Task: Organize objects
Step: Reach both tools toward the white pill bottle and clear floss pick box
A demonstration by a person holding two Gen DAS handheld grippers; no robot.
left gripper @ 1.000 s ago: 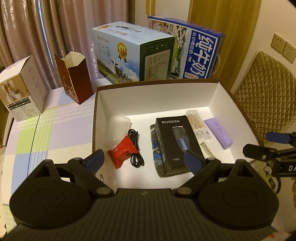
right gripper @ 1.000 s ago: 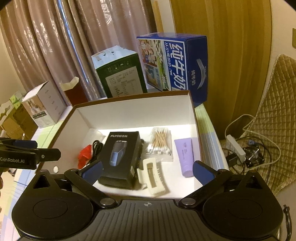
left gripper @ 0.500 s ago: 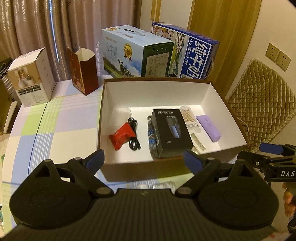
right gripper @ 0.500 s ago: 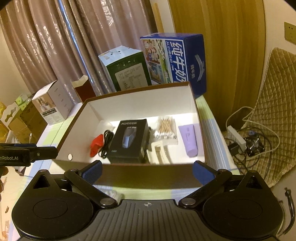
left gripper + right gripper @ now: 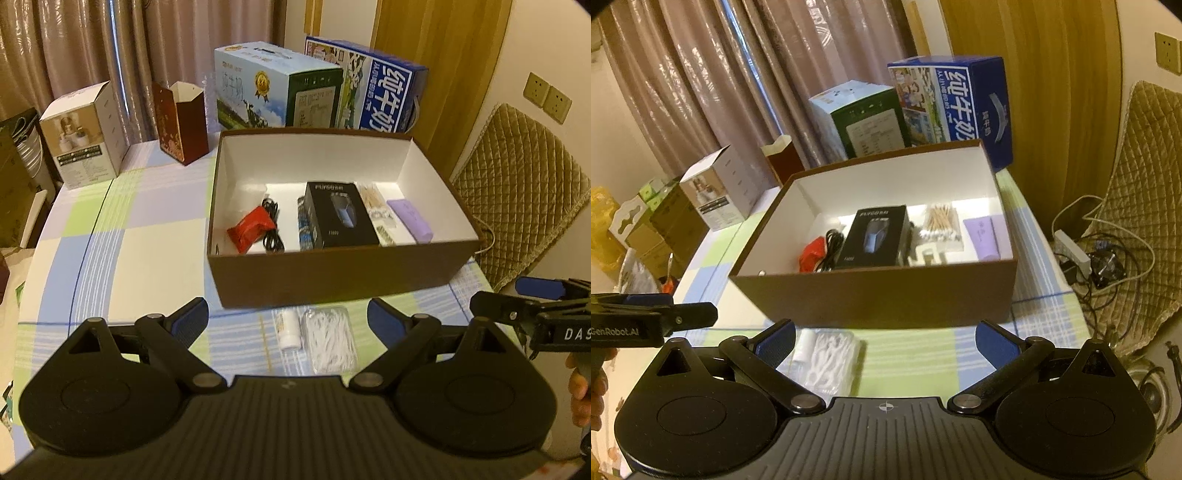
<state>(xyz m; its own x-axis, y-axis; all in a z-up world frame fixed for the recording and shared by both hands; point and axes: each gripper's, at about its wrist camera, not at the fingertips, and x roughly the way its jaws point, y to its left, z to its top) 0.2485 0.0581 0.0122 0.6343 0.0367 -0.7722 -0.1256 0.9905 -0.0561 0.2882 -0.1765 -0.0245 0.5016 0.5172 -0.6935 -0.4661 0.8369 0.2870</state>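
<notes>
A brown open box [image 5: 343, 275] [image 5: 879, 295] with a white inside holds a black shaver box [image 5: 340, 218] [image 5: 873, 236], a red packet [image 5: 251, 229], a black cable [image 5: 271, 225], cotton swabs [image 5: 940, 223] and a purple tube [image 5: 410, 219] [image 5: 984, 232]. In front of the box, on the checked tablecloth, lie a small white bottle [image 5: 289, 328] and a clear bag of white floss picks [image 5: 328, 339] [image 5: 829, 356]. My left gripper [image 5: 288, 319] hangs open above them, empty. My right gripper [image 5: 884, 338] is open and empty too, with the bag near its left finger.
Two milk cartons [image 5: 280, 96] [image 5: 380, 92] stand behind the box. A dark red paper bag [image 5: 183, 122] and a white product box [image 5: 83, 134] sit at the back left. A quilted chair [image 5: 517, 192] is on the right, with cables and a power strip [image 5: 1075, 251] on the floor.
Both grippers have drawn back from over the box toward the table's near edge. The box now looks smaller, and the bottle and floss bag have come into view.
</notes>
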